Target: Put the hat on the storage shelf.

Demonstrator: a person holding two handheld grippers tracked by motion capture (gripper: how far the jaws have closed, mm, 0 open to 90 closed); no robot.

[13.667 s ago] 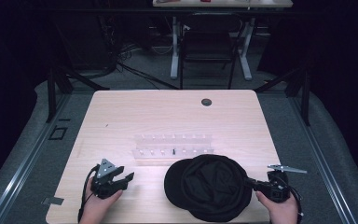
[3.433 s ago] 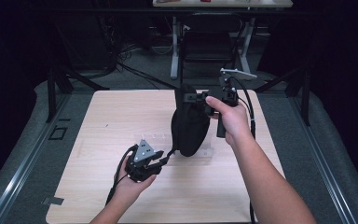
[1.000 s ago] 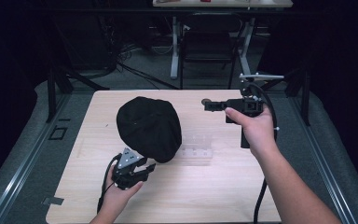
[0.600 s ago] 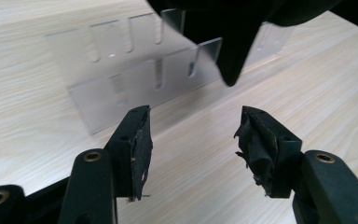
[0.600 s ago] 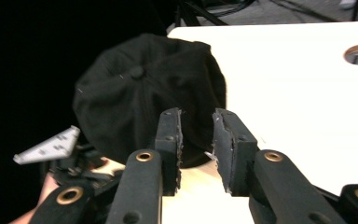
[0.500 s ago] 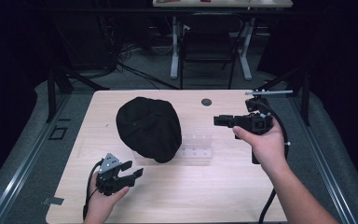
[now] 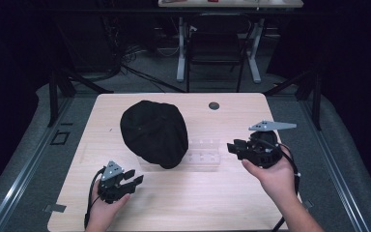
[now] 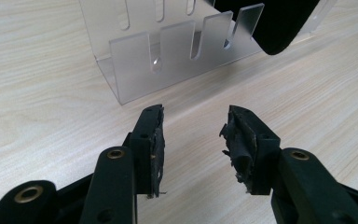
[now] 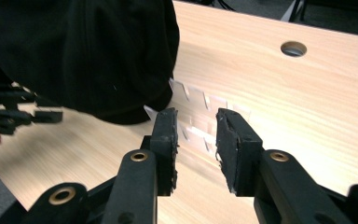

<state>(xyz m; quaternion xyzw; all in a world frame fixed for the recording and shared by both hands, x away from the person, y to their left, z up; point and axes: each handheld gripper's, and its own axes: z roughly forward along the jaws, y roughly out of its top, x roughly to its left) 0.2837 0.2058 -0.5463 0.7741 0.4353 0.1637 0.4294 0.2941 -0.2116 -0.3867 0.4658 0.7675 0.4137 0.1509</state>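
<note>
A black cap [image 7: 153,131] rests on the left part of a clear acrylic slotted rack [image 7: 204,153] in the middle of the table. In the left gripper view the rack [image 8: 168,51] lies just ahead, with the cap's edge [image 8: 279,23] hanging over its far end. My left gripper [image 7: 136,181] sits low near the front left, open and empty, its worn pads [image 8: 240,140] apart. My right gripper [image 7: 234,147] is held at the rack's right end, pointing left, open with nothing between its fingers [image 9: 235,140]. The cap [image 9: 79,51] and rack [image 9: 200,116] lie ahead of it.
The wooden table [image 7: 270,193] has a round cable hole [image 7: 214,105] near its far edge. A chair and desk legs stand on the floor beyond the table. Bare wood stretches along the front and to the right.
The right gripper has let go of the cap, left it on the rack, and drawn back and down to the right. The left gripper has shifted slightly at the front left.
</note>
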